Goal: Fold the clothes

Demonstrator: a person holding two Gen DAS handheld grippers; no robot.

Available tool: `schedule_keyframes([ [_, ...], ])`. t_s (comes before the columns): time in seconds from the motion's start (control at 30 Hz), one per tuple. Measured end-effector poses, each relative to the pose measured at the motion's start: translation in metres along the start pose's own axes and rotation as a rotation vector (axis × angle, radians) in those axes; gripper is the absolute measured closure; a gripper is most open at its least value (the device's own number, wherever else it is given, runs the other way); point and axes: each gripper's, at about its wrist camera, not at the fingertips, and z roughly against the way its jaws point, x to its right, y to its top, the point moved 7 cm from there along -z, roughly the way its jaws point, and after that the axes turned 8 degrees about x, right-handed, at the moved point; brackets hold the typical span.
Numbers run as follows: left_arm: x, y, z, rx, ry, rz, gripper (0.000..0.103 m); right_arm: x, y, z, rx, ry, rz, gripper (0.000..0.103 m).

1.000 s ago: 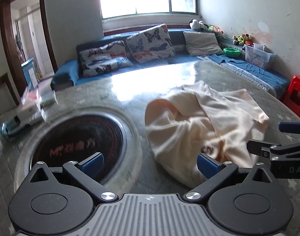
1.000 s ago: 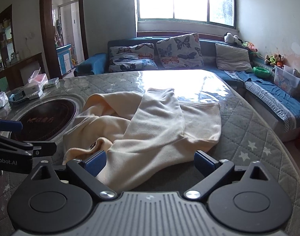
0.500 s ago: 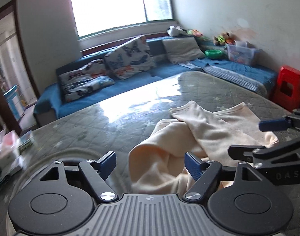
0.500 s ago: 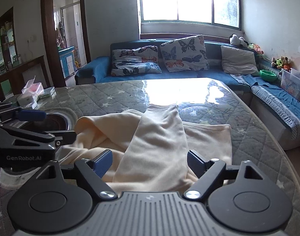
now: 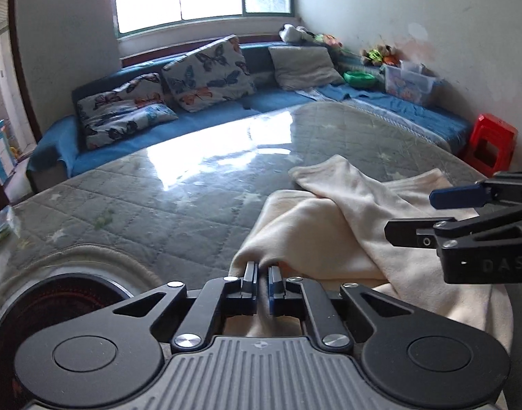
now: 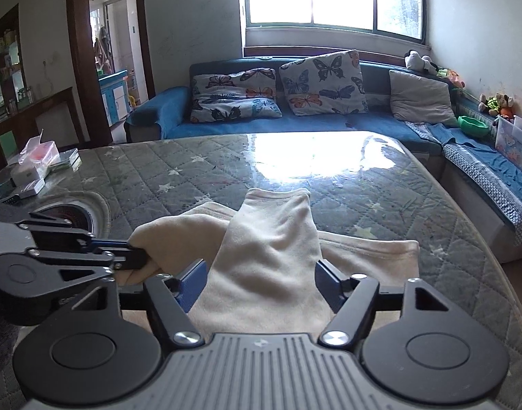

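A cream garment (image 5: 332,225) lies crumpled on the quilted table top, one sleeve thrown across the body toward the far side. It also shows in the right wrist view (image 6: 271,256). My left gripper (image 5: 263,282) is shut on a fold at the garment's near left edge; it shows from the side in the right wrist view (image 6: 137,258). My right gripper (image 6: 259,285) is open, its fingers on either side of the sleeve's near part. It shows at the right of the left wrist view (image 5: 414,213).
A round dark hotplate (image 5: 55,311) is set in the table at the left, also seen in the right wrist view (image 6: 72,217). Boxes and packets (image 6: 35,167) sit at the far left edge. A blue sofa (image 6: 329,123) runs behind; a red stool (image 5: 490,143) stands right.
My left gripper has moved right from over the hotplate to the garment's left edge and shut on it. My right gripper has moved forward over the sleeve and narrowed its opening.
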Motion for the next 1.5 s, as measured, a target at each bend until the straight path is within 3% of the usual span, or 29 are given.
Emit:
schedule_keyframes([
  [0.13,-0.009,0.003,0.014,0.042,0.016,0.014,0.097,-0.011,0.002,-0.016,-0.012,0.02,0.021,0.039],
  [0.33,-0.002,0.005,0.015,0.034,-0.031,-0.008,0.093,-0.023,0.0,-0.041,-0.056,0.017,0.077,0.055],
  [0.43,0.001,0.003,0.01,0.023,-0.034,-0.014,0.076,-0.022,-0.004,-0.047,-0.075,-0.016,0.102,0.065],
  [0.47,0.003,0.003,0.008,0.021,-0.035,-0.017,0.076,-0.023,-0.005,-0.047,-0.075,-0.019,0.107,0.067],
  [0.53,0.006,0.002,0.004,0.02,-0.046,-0.033,0.077,-0.022,-0.007,-0.045,-0.072,-0.025,0.117,0.075],
  [0.63,0.008,-0.002,-0.001,0.022,-0.016,-0.078,0.095,-0.02,-0.006,-0.04,-0.063,-0.028,0.122,0.09],
  [0.7,0.004,-0.002,0.005,0.04,0.007,-0.073,0.096,-0.015,-0.004,-0.035,-0.048,-0.05,0.106,0.098],
  [0.97,-0.022,-0.001,0.054,0.116,0.09,0.004,0.097,0.017,-0.003,0.018,0.054,-0.135,0.046,0.099],
  [1.13,-0.044,-0.018,0.101,0.13,0.13,0.088,0.097,0.043,-0.014,0.071,0.109,-0.188,-0.019,0.099],
  [1.37,-0.072,-0.062,0.166,0.122,0.199,0.208,0.097,0.082,-0.053,0.143,0.155,-0.294,-0.129,0.099],
  [1.5,-0.087,-0.089,0.193,0.1,0.216,0.298,0.097,0.11,-0.087,0.167,0.112,-0.36,-0.202,0.099],
])
